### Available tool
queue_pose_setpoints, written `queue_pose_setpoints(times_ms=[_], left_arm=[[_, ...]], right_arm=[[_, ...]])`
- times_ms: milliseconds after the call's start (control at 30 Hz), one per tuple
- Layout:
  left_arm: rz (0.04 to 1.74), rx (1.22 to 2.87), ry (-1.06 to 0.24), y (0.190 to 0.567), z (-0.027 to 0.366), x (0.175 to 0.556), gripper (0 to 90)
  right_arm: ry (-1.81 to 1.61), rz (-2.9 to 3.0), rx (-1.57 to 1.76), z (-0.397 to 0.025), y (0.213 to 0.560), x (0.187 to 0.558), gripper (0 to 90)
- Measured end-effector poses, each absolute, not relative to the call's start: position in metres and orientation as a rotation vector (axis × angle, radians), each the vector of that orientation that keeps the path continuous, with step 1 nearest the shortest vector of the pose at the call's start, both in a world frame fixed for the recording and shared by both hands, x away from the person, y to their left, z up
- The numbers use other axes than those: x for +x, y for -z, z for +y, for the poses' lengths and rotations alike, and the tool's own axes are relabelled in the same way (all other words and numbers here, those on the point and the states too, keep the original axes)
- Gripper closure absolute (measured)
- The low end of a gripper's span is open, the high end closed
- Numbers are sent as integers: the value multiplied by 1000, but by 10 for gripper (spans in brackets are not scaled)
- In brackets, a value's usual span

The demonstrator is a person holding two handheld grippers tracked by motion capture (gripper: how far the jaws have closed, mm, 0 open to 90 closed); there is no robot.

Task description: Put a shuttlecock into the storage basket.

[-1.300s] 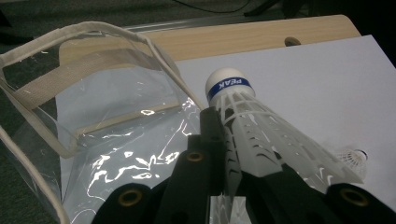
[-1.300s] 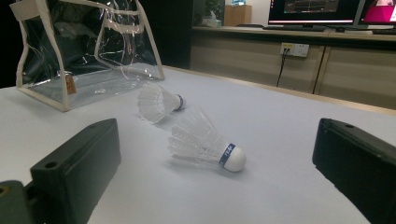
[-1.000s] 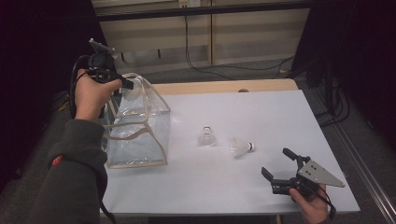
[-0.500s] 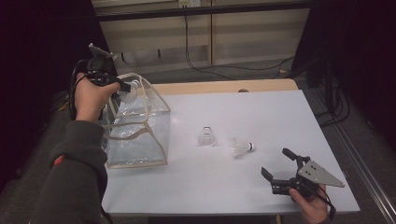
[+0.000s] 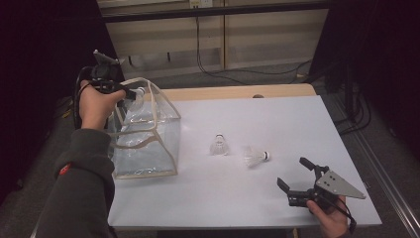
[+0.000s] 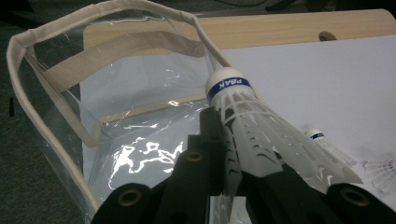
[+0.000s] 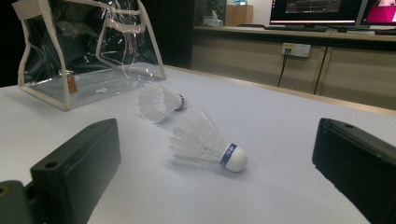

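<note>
One shuttlecock (image 6: 247, 126) is pinched by its skirt between the jaws of the left gripper (image 5: 130, 93), cork forward, over the open mouth of the clear bag (image 5: 148, 144) (not yet dropped in, as far as I can judge). Two more shuttlecocks wait on the white table (image 5: 277, 119), one standing (image 5: 218, 145) and one on its side (image 5: 254, 156), with the right gripper (image 5: 295, 180) spread wide nearby, so most of the packing looks undone.

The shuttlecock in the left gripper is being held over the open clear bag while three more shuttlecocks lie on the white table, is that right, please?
Not quite: only two more lie on the white table, one shuttlecock standing on its skirt and one shuttlecock on its side, as the high view shows. The left gripper does hold its shuttlecock over the clear bag.
</note>
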State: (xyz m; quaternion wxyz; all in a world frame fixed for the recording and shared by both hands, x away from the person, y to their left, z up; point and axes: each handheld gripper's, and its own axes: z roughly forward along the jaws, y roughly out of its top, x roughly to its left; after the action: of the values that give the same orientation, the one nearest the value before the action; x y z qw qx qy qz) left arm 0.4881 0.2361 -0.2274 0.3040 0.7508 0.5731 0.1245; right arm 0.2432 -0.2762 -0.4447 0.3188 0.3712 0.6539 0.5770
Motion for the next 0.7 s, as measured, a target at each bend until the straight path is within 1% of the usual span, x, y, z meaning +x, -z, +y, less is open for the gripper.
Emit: queue_pose_setpoints(times_ms=[700], left_arm=[[1526, 1995, -340, 235, 236, 497, 886]], right_arm=[[-1513, 1722, 977, -275, 445, 244, 12]])
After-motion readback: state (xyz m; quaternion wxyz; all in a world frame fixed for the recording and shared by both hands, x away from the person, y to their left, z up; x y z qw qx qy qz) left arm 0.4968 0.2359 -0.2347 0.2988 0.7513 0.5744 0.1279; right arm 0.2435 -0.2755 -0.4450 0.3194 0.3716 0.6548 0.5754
